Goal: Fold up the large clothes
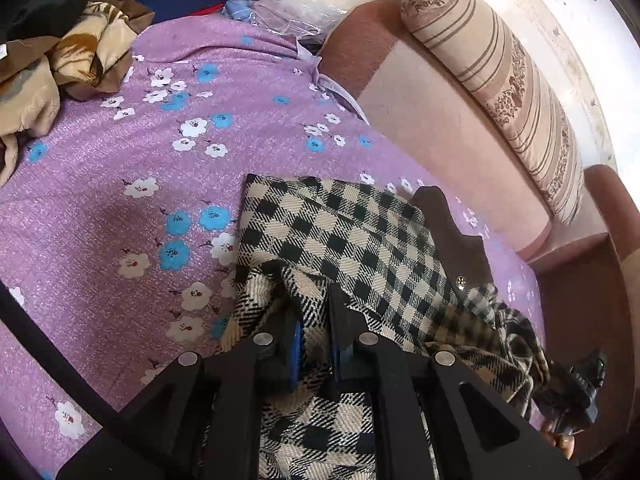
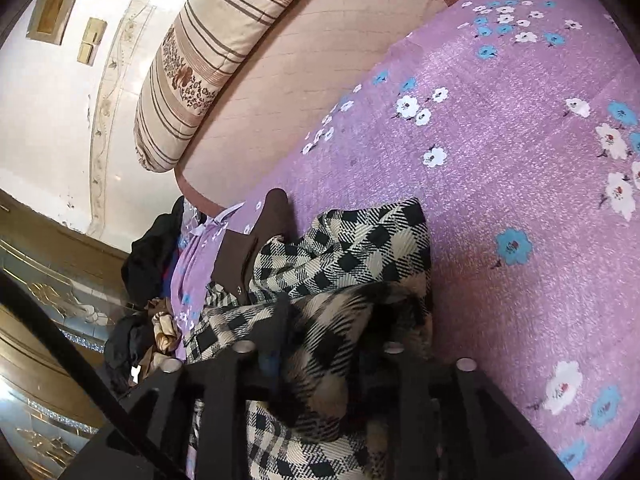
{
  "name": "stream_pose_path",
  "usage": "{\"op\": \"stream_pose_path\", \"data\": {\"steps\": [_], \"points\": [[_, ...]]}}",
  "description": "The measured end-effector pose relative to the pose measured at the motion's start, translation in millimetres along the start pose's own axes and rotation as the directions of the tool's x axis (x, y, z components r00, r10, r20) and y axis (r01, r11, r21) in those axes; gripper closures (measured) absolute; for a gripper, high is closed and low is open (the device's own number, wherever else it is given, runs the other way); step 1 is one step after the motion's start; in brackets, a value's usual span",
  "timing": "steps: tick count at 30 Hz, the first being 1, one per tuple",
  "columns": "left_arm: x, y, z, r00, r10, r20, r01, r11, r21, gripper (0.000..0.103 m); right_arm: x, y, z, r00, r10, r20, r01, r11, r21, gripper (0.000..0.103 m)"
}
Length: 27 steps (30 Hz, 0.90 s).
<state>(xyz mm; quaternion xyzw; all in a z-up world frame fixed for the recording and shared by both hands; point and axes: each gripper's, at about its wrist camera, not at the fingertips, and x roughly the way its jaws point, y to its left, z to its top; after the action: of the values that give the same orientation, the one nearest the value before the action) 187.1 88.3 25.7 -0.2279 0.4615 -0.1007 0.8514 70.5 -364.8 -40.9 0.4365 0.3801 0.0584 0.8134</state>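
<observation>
A black-and-cream checked garment (image 1: 344,236) with a brown collar (image 1: 448,220) lies partly folded on the purple flowered bedsheet (image 1: 120,200). My left gripper (image 1: 314,320) is shut on a fold of the checked cloth, which bunches between the fingers. In the right wrist view the same garment (image 2: 348,248) is heaped in front of my right gripper (image 2: 320,344), which is shut on a thick fold of it; the right finger is hidden under the cloth. The right gripper's body shows at the lower right of the left wrist view (image 1: 576,392).
A striped bolster pillow (image 1: 500,88) leans on the pink headboard (image 1: 440,128). A pile of beige, brown and dark clothes (image 1: 60,60) sits at the bed's far left corner. A clear plastic bag (image 1: 288,16) lies by the headboard. Dark clothes (image 2: 148,256) lie beside the bed.
</observation>
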Motion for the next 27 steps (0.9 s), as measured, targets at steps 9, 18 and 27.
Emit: {"op": "stream_pose_path", "data": {"steps": [9,18,27], "points": [[-60.1,-2.4,3.7,0.979,-0.088,0.182,0.094,0.995,-0.027,0.03,-19.1,5.0,2.6,0.997,0.046,0.059,-0.047,0.999,0.012,0.05],[-84.1,-6.5,-16.7,0.97,0.063,0.233,-0.097,0.985,0.14,0.028,-51.4,5.1,4.9,0.979,0.018,0.201,-0.021,1.0,0.011,0.024],[-88.9,18.7,-44.7,0.927,0.274,0.257,-0.336,0.911,0.241,0.028,-40.0,66.3,-44.3,0.998,0.006,0.067,0.011,0.97,-0.243,0.035]]}}
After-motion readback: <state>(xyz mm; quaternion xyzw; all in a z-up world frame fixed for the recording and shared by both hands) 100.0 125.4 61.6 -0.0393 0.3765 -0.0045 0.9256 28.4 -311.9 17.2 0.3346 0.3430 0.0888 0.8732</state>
